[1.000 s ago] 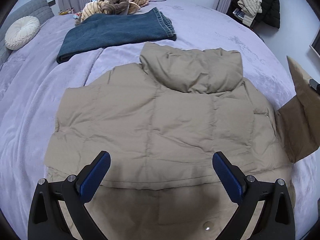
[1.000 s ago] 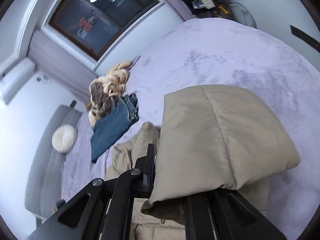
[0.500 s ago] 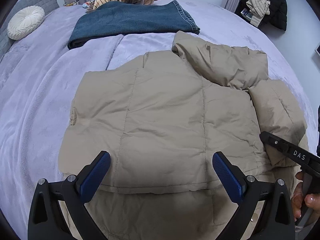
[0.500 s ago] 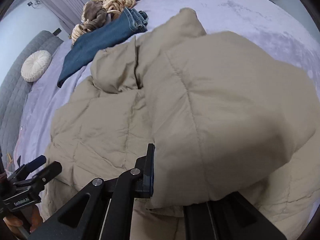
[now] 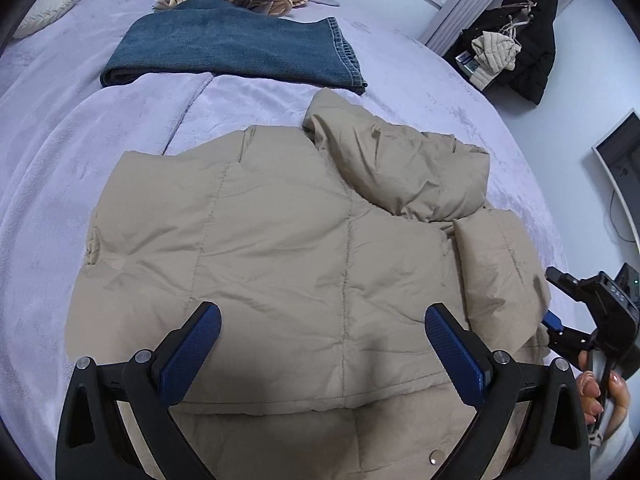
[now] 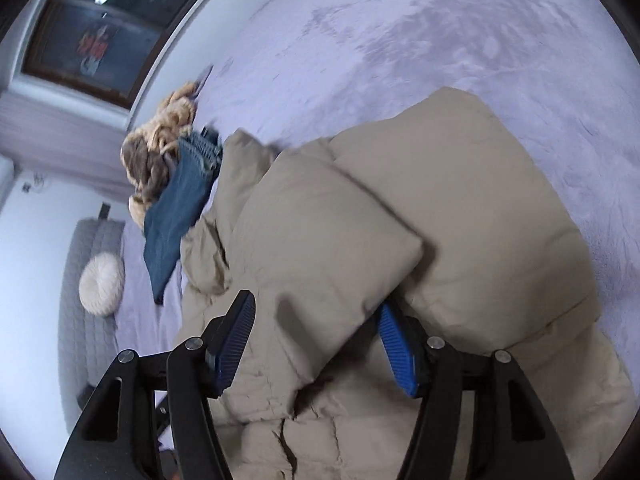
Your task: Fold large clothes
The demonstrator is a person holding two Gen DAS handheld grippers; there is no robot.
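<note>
Quilted tan puffer jacket (image 5: 280, 248) on plush lavender blanket (image 5: 60, 160).

The left wrist view looks steeply down, close above the tan puffer jacket (image 5: 280, 248) on the bed (image 5: 60, 160). The right wrist view, rolled sideways, looks down closely across its folded sleeve (image 6: 460, 200). Both share the jacket, folded jeans (image 5: 232, 52) and bed.

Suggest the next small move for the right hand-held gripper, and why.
Probably back the right hand-held gripper off the folded sleeve: its jaws have just been opening, the sleeve lies between them unpinched, already across the beige puffer jacket on the bed.
</note>
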